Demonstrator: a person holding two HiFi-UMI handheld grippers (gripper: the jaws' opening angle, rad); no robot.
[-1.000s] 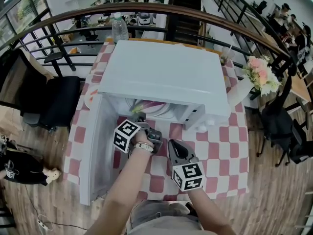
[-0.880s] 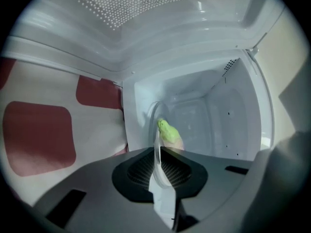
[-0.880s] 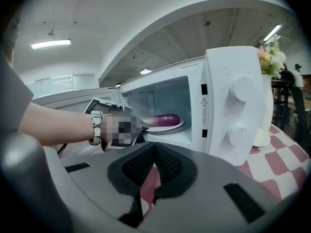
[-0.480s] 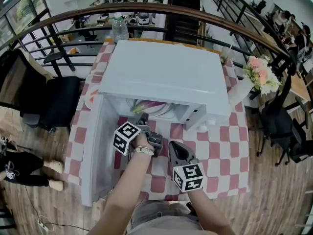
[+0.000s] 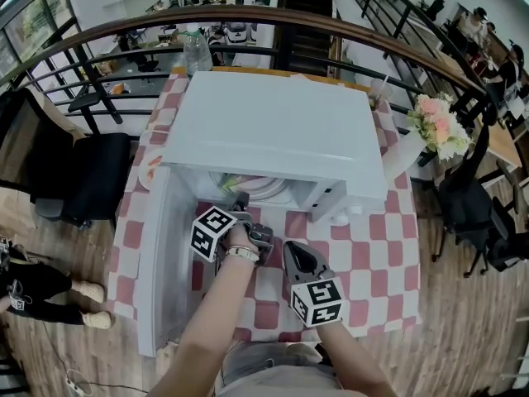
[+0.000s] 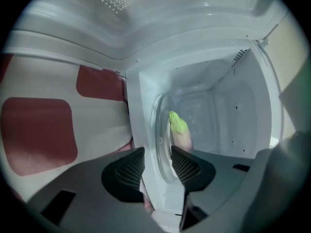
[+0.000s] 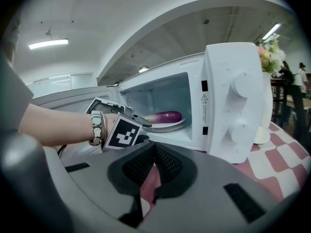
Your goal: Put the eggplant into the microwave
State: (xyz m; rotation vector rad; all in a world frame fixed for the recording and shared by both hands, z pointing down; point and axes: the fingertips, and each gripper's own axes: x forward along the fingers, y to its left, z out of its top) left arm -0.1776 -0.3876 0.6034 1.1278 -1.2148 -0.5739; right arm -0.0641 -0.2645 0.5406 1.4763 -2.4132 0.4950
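Note:
The purple eggplant (image 7: 165,116) with its green stem (image 6: 177,122) lies on the glass plate (image 7: 167,124) inside the white microwave (image 5: 273,122). The microwave's door (image 5: 169,255) hangs open to the left. My left gripper (image 5: 241,202) reaches into the microwave's mouth. Its jaws are opening, and the plate's rim (image 6: 163,140) and the front sill stand between them. The eggplant lies past the pads, free of them. My right gripper (image 5: 296,255) hovers over the checked cloth in front of the microwave, shut with nothing between its pads (image 7: 165,165).
The microwave's two knobs (image 7: 241,84) face the right gripper. A flower vase (image 5: 438,126) stands at the table's right edge and a water bottle (image 5: 198,48) behind the microwave. A plate (image 5: 149,168) sits left of the door. A black chair (image 5: 91,172) stands beyond it.
The left gripper has stayed at the microwave's mouth and the right gripper has not moved. The head view has tilted slightly.

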